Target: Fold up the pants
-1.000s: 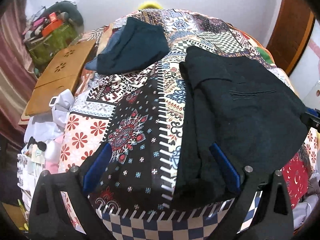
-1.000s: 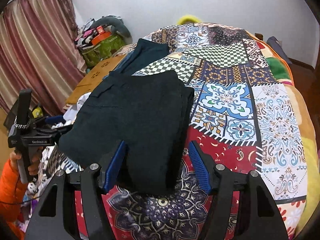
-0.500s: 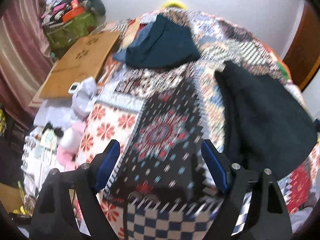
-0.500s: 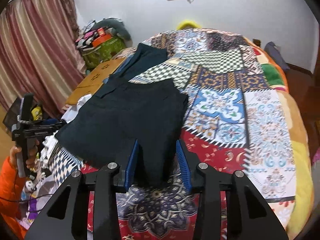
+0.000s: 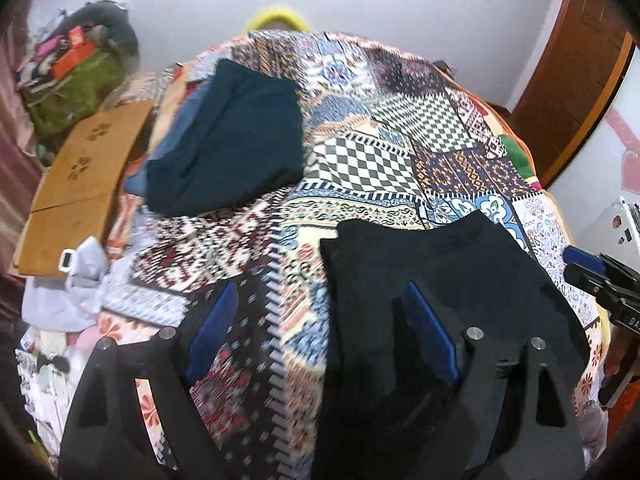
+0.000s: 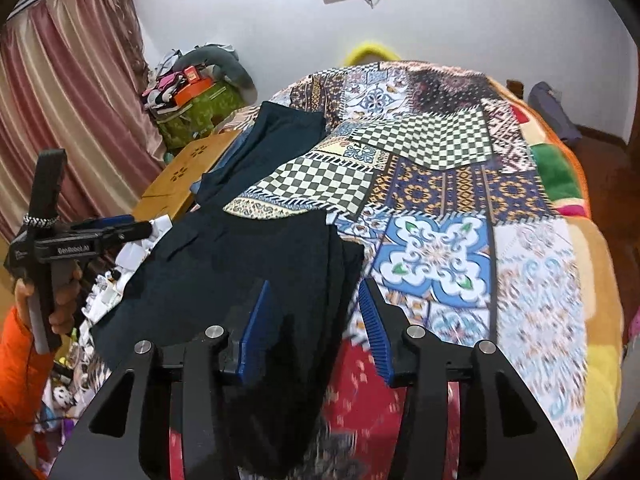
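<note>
- The black pants (image 6: 248, 276), a soft matte cloth folded into a thick slab, are laid on the bed's patchwork quilt (image 6: 436, 248) of checks and tile motifs.
- The right tongs (image 6: 316, 328), with ribbed blue pads, are seen parted astride the fold's near edge, having just widened; nothing is pinched.
- The left tongs (image 5: 320, 328) are spread wide over quilt and pants edge, empty.
- A teal folded garment (image 5: 236, 140) is seen farther back.

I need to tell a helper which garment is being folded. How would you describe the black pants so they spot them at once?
On the patchwork bedspread lie two dark folded garments. The black pants are the nearer one, at the bed's near edge by the grippers. The teal garment lies farther back by the cardboard.
</note>
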Tool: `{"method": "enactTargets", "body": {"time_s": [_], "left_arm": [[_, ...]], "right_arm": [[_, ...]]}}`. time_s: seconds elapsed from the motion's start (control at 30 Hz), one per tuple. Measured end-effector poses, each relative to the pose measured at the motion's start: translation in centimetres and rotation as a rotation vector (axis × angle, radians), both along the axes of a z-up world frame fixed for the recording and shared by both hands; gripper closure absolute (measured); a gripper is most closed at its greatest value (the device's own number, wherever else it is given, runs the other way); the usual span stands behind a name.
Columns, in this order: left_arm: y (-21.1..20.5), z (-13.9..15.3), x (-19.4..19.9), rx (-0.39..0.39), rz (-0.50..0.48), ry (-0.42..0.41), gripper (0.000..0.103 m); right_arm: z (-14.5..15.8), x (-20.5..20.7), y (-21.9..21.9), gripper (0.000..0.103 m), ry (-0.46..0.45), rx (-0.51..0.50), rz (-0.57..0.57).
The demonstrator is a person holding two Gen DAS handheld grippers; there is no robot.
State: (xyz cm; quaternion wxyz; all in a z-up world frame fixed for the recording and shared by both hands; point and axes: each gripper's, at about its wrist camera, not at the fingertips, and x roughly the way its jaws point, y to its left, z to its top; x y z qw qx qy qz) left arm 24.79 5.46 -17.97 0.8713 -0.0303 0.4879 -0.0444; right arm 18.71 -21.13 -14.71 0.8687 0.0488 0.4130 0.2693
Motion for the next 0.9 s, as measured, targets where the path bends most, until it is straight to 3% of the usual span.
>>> {"method": "enactTargets", "body": {"time_s": [0.13,0.27,0.33,0.4,0.53,0.9], "left_arm": [[-0.9,-1.5,2.2,-0.027,-0.059,0.059,0.023],[-2.1,-2.8,3.3,-0.050,-0.106,0.082,0.047],[-2.5,-3.5,3.8,-0.041,-0.107,0.089,0.054],[-2.8,-3.9,4.1,-0.011,-0.106,0.085,0.058],[-2.7,-4.6,4.2,0.023,-0.101,0.070,0.058],[-2.6,-3.5,3.6,0.063,-0.097,0.033,0.057]], "right_arm": [[-1.3,3.4,1.4,0.061,0.059,0.009,0.024],[-3.0,5.7,2.9,0.061,0.122,-0.002,0.060],[-3.8,6.2,3.8,0.074,0.155,-0.018,0.120],[-4.4,6.1,4.7,0.081,0.134,-0.076,0.148],[-5.0,5.9,4.7,0.088,0.104,-0.108,0.178],[-4.7,5.3,4.4,0.089,0.099,-0.153,0.161]]}}
